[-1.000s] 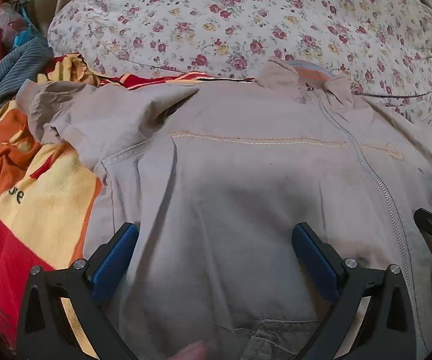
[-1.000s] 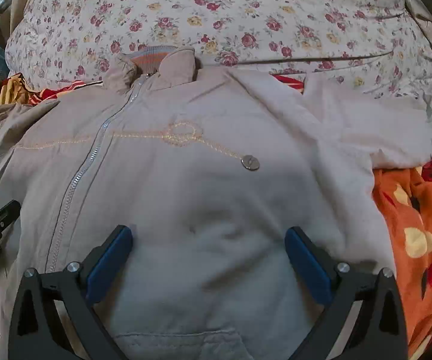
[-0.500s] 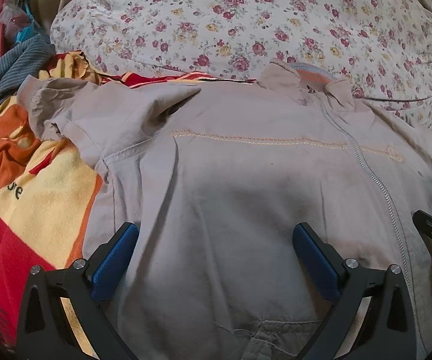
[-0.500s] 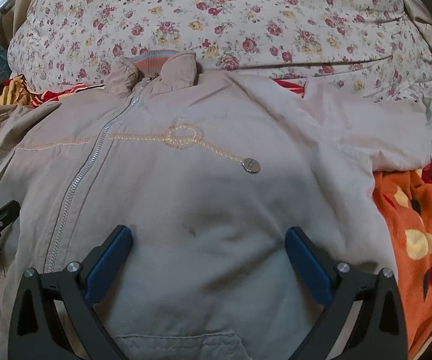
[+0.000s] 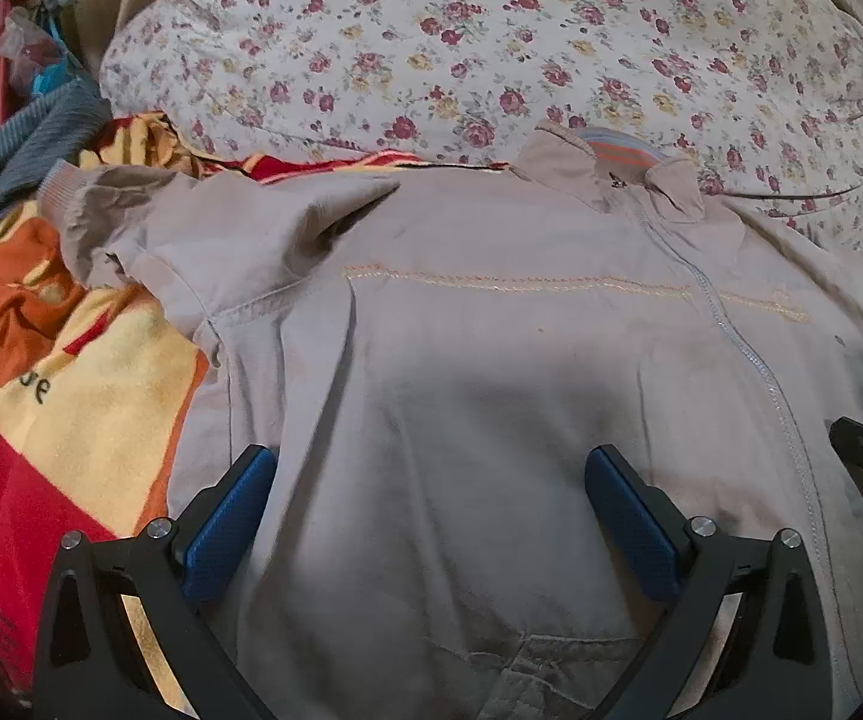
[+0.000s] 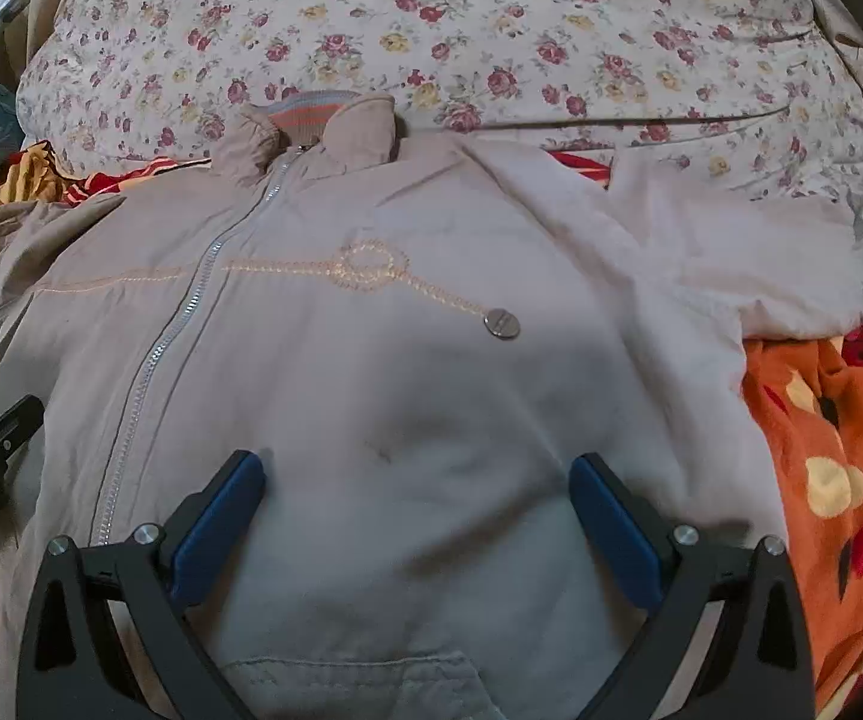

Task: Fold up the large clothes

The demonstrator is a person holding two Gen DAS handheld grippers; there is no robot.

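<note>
A beige zip-up jacket [image 5: 491, 360] lies front up on the bed, collar [image 5: 611, 168] toward the floral pillow. Its zipper [image 6: 179, 324] is closed and a stitched line with a metal button [image 6: 502, 323] crosses the chest. One sleeve [image 5: 149, 228] is bunched at the left; the other sleeve [image 6: 731, 252] stretches right. My left gripper [image 5: 431, 480] hovers open over the jacket's left half with nothing between its blue pads. Over the right half my right gripper [image 6: 416, 483] is open too, holding nothing. Each gripper shows at the edge of the other's view.
A floral pillow [image 5: 491, 48] lies behind the collar. An orange, red and yellow blanket [image 5: 41, 390] covers the bed under the jacket, also seen as the blanket [image 6: 821, 480] at right. Grey striped clothing [image 5: 29, 150] and clutter sit at far left.
Both views have crept slightly back and down, so the jacket sits a touch lower in frame. Both grippers stay open.
</note>
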